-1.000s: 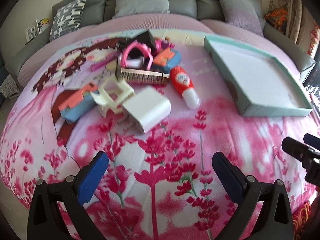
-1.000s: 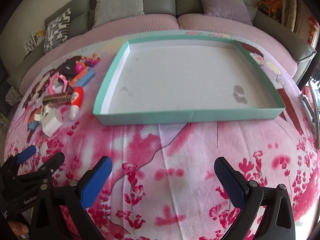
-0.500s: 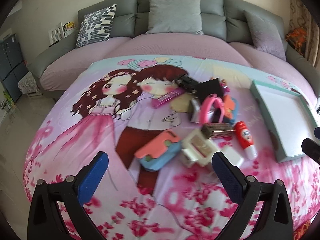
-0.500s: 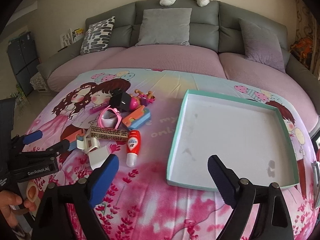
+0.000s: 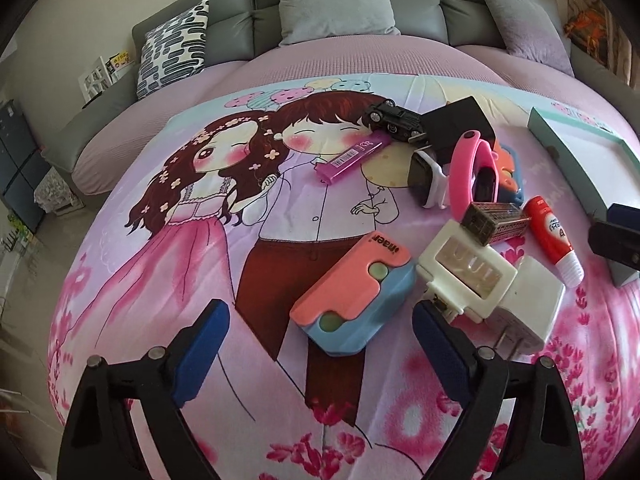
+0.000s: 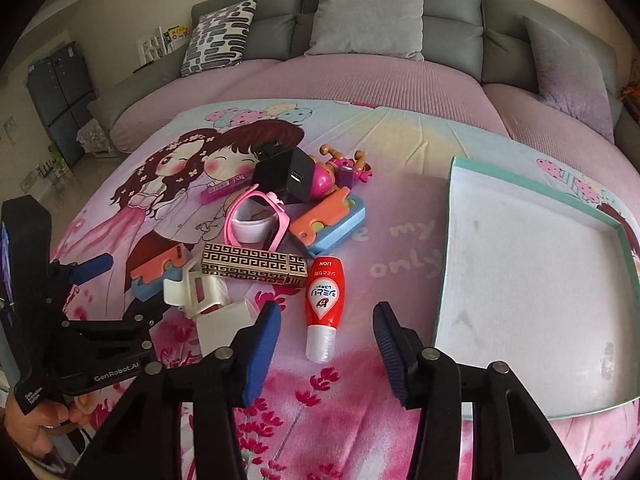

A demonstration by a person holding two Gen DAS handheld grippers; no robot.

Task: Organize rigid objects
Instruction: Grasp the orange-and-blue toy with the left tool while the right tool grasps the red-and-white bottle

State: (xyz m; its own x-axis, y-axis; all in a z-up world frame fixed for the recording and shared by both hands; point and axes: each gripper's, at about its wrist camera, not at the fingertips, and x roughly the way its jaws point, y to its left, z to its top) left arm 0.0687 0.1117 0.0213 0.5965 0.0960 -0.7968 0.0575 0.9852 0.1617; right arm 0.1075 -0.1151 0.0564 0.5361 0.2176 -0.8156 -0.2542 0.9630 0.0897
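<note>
We hold right gripper (image 6: 326,342) above red glue bottle (image 6: 325,305) on bed, fingers closing, nothing gripped. Left gripper (image 5: 320,354) wide, closing, empty, near pink-blue case (image 5: 354,300). Teal tray (image 6: 536,280) rightward.

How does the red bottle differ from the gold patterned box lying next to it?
The red bottle is rounded, glossy and printed, with a clear cap; the gold patterned box is a long flat-sided block covered in a maze pattern. The bottle's cap points toward the camera, while the box lies crosswise. Both lie flat on the blanket.
</note>
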